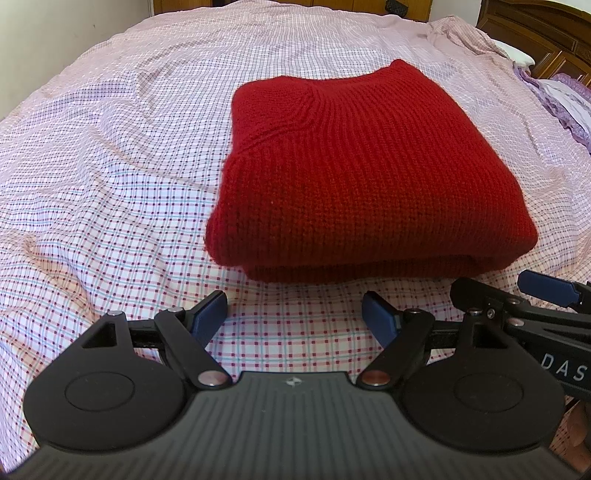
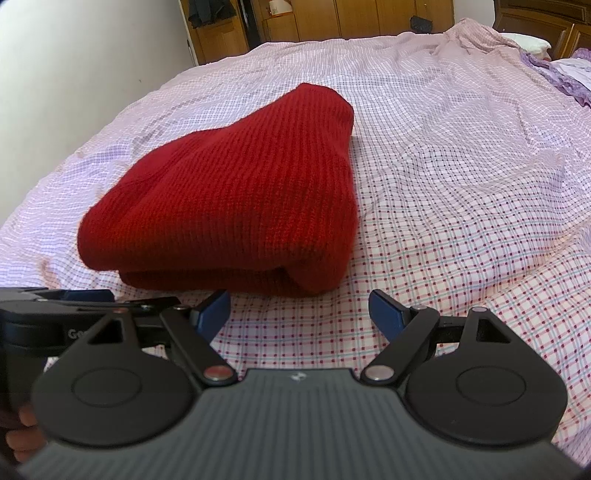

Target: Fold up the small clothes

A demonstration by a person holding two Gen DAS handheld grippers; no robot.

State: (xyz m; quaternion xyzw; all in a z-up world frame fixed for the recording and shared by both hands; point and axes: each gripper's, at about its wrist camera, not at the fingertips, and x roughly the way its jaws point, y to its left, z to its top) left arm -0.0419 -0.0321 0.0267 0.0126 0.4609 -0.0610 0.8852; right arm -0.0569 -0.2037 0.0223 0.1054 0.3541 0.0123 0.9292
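Note:
A red knitted sweater (image 1: 354, 173) lies folded into a thick rectangle on the checked bedsheet (image 1: 110, 184). It also shows in the right wrist view (image 2: 236, 199), left of centre. My left gripper (image 1: 295, 314) is open and empty, just short of the sweater's near edge. My right gripper (image 2: 299, 314) is open and empty, just short of the sweater's near right corner. The right gripper also shows at the right edge of the left wrist view (image 1: 524, 299). The left gripper body shows at the left edge of the right wrist view (image 2: 55, 306).
The pink and white checked sheet (image 2: 461, 184) covers a wide bed and is wrinkled. Purple bedding (image 1: 565, 103) and a white pillow (image 2: 528, 40) lie at the far right by a wooden headboard (image 1: 539, 29). Wooden cabinets (image 2: 332, 18) stand beyond the bed. A white wall (image 2: 74, 55) is on the left.

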